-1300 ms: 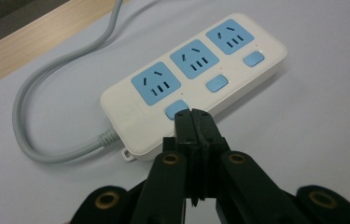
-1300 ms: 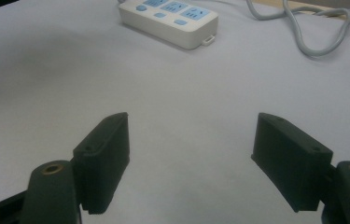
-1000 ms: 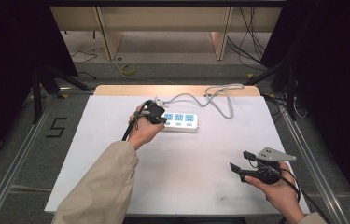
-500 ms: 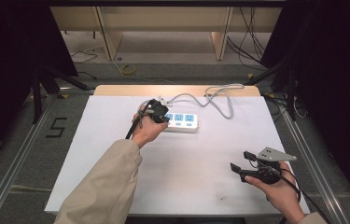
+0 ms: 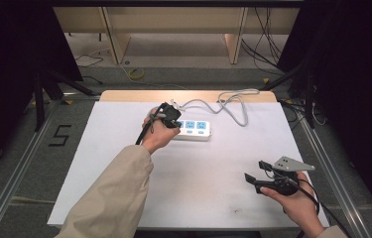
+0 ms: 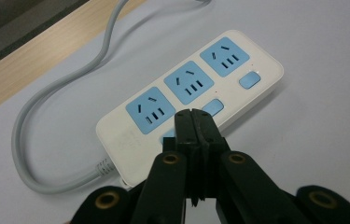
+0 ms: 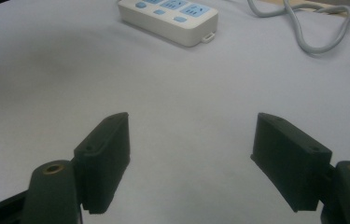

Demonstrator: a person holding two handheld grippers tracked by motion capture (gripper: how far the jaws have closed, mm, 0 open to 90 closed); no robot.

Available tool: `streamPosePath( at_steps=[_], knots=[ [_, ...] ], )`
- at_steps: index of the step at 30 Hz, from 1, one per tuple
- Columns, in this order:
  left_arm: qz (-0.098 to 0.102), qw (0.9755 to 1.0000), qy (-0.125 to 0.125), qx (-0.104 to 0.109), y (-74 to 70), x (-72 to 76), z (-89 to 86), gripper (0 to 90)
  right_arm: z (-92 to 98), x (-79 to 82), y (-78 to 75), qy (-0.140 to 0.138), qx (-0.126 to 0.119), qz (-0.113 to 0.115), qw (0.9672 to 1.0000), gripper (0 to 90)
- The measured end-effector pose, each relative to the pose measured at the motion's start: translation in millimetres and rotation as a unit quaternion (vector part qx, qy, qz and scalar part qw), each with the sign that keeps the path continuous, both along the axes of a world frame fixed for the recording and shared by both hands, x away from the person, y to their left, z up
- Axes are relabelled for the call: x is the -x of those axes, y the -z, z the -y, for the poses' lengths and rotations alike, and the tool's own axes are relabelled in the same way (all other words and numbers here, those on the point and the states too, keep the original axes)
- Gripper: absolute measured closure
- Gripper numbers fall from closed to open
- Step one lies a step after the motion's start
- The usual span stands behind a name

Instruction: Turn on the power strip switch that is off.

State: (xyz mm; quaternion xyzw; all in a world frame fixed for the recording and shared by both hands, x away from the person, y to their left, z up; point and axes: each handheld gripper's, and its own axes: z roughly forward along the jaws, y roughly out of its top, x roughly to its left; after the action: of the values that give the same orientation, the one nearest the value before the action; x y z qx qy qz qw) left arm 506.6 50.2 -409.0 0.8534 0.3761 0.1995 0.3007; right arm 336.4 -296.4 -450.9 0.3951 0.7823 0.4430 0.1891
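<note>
Tongs (image 6: 194,116) closed, seemingly on power strip (image 6: 196,98) switch

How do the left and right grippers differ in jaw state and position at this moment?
The left gripper has its jaws shut together, while the right gripper has its jaws spread wide. The left gripper's tips sit over the power strip by a blue switch; the right gripper is over bare white table, far from the strip. Neither holds anything.

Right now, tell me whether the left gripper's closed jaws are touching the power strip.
Cannot tell. In the left gripper view the left gripper has its jaws shut, their tips overlapping a blue switch on the power strip, but contact or a gap isn't plain.
</note>
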Motion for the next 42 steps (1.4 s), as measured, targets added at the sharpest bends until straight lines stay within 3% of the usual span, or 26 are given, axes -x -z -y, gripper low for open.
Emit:
streamPosePath(
  at_steps=[10, 28, 42],
  knots=[
    [-0.006, 0.9999, -0.001, -0.008, 1.6, -4.3, 1.8, 89.8, -0.5, -0.8, 0.6, 0.000, -0.002, -0.002, 1.0000, 28.2],
    [-0.019, 0.9998, -0.005, -0.004, 1.1, -14.1, 7.2, 89.8, -1.2, 0.8, -1.4, 0.002, -0.003, -0.003, 1.0000, 31.6],
    [-0.036, 0.9993, -0.008, -0.012, 12.1, -23.5, 12.4, 89.8, 0.5, 0.6, -1.2, 0.007, -0.002, -0.001, 1.0000, 31.0]
  ],
)
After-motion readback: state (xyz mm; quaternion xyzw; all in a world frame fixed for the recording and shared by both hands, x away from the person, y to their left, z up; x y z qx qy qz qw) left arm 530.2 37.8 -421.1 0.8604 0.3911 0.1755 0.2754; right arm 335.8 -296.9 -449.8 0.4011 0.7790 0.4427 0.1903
